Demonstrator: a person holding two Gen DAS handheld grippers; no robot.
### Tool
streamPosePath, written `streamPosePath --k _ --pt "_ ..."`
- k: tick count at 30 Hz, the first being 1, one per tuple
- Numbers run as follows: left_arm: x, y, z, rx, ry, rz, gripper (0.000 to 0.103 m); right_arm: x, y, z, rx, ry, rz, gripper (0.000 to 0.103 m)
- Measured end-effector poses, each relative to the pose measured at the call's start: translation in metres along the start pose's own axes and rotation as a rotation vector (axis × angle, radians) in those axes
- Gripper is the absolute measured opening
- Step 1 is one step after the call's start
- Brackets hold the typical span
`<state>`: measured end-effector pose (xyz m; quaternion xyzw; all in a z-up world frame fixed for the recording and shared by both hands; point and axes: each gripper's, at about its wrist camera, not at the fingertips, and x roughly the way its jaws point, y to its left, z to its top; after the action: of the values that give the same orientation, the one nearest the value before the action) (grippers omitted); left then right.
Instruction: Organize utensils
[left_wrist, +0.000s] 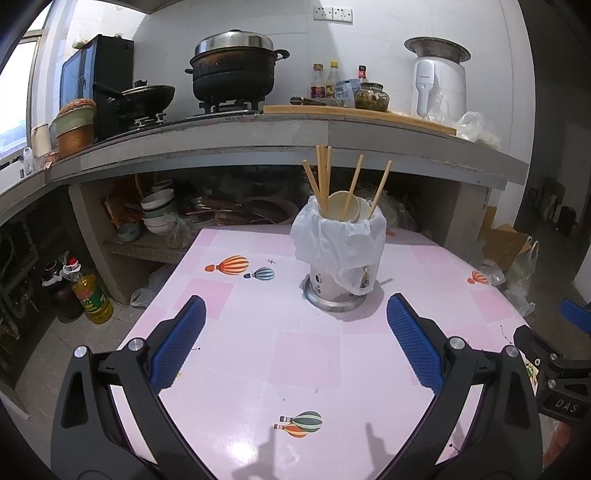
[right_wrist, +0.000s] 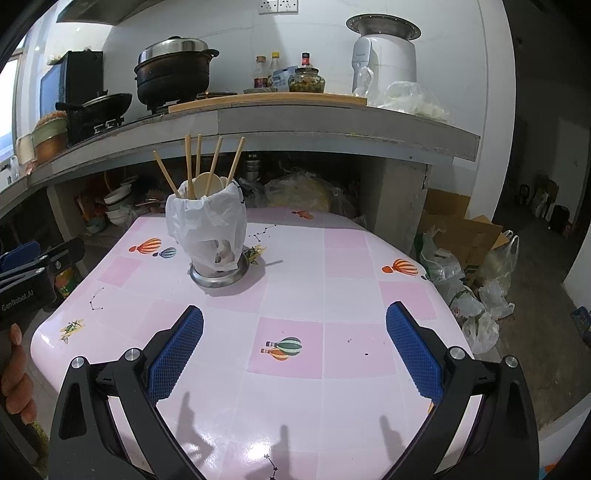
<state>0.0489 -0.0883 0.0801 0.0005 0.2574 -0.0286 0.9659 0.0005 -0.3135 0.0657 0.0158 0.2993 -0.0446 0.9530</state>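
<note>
Left wrist view: spread blue-padded left gripper below centre-frame steel utensil holder lined with white plastic bag, wooden chopsticks upright inside; right gripper likewise spread.

The right hand-held gripper hovers above the pink checked table, its blue-padded fingers spread wide apart with nothing between them. At 11 o'clock from it stands a round steel utensil holder lined with a white plastic bag, resting on the table. Five wooden chopsticks and a pale round spoon stick upward out of it. At 9 o'clock, the left hand-held gripper shows at the frame edge, beside the table.
</note>
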Motion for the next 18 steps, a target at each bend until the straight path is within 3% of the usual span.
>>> streamPosePath --k 18 --pt "0.001 0.0023 0.0004 -0.008 0.005 0.003 0.095 -0.0016 0.0083 0.0024 -0.02 0.005 -0.005 0.097"
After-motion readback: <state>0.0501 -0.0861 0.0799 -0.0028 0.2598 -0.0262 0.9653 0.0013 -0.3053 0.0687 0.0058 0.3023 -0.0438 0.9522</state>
